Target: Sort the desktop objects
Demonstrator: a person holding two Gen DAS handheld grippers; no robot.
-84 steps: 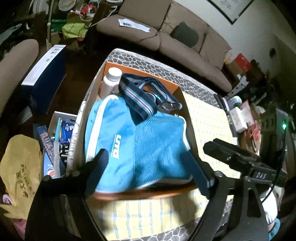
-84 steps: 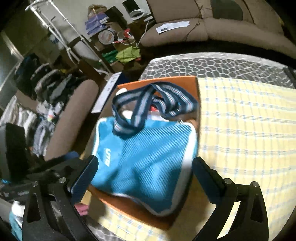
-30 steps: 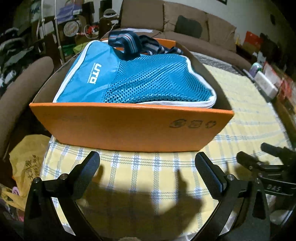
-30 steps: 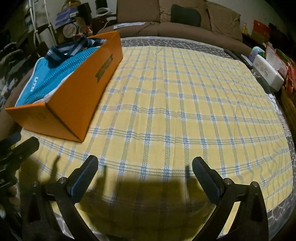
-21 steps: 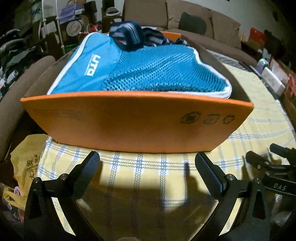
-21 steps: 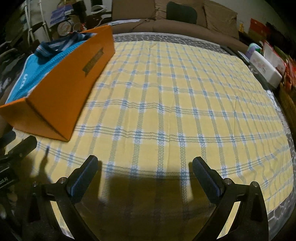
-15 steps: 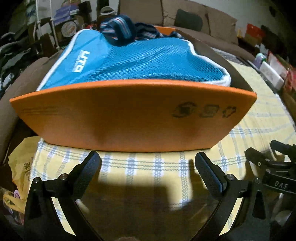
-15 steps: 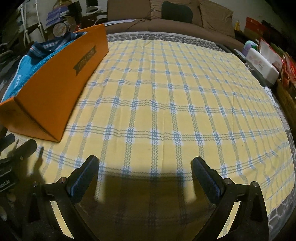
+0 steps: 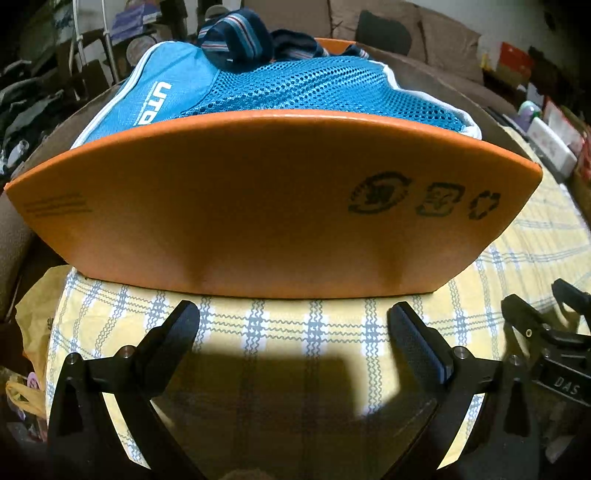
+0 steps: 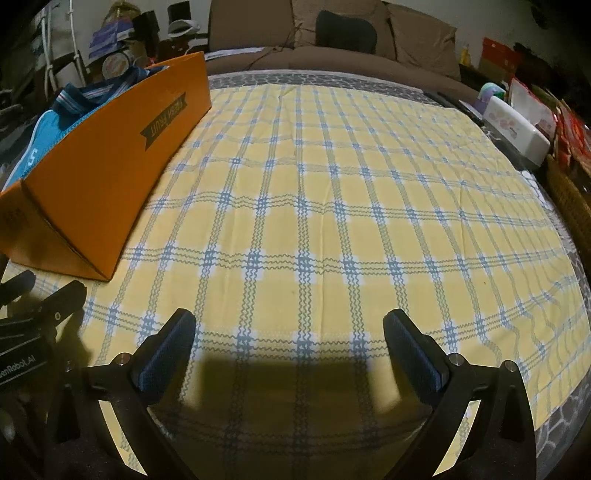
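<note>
An orange cardboard box [image 9: 266, 206] stands on the yellow checked tablecloth [image 10: 332, 206] at the table's left side; it also shows in the right wrist view [image 10: 96, 162]. A blue mesh bag [image 9: 280, 88] with a striped navy strap [image 9: 236, 29] lies in it and rises above the rim. My left gripper [image 9: 293, 325] is open and empty, low over the cloth, just in front of the box's near wall. My right gripper [image 10: 288, 332] is open and empty over bare cloth to the right of the box.
A brown sofa [image 10: 332, 48] stands behind the table. A white box [image 10: 517, 125] and red packages [image 10: 569, 122] crowd the right edge. A yellow plastic bag [image 9: 33, 325] hangs off the left. The other gripper's body shows at the right of the left wrist view [image 9: 554, 354].
Both grippers have come down from above the box to near the table's front edge. In the last second the left one has moved closer to the box's near wall.
</note>
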